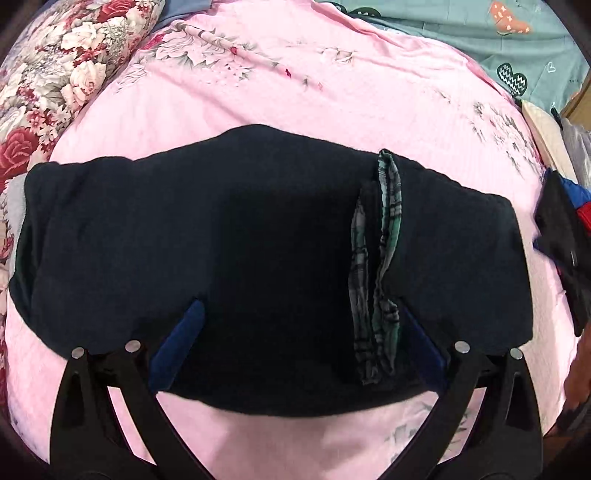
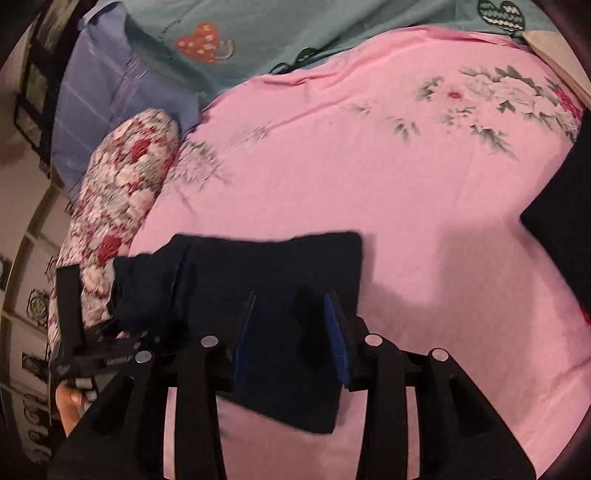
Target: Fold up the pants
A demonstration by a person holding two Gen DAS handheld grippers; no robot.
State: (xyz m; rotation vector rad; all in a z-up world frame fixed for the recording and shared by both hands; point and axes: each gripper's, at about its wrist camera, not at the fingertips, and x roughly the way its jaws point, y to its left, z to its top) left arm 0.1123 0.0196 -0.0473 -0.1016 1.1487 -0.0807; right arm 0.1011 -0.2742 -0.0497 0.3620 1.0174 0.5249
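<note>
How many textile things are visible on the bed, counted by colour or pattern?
Dark navy pants: 1
Pink floral sheet: 1
Red rose-pattern pillow: 1
Teal heart-print cloth: 1
Blue-lilac cloth: 1
Total: 5

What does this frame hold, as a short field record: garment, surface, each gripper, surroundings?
garment: dark pants, folded into a broad block, plaid lining strip showing
surface: pink floral bedsheet
left gripper: open, fingers spread wide over the near edge of the pants
right gripper: fingers either side of a dark fabric section; grip cannot be told
surroundings: red floral pillow to one side, teal heart-print cloth beyond the sheet
fold state: partly done; lining not tucked in
</note>
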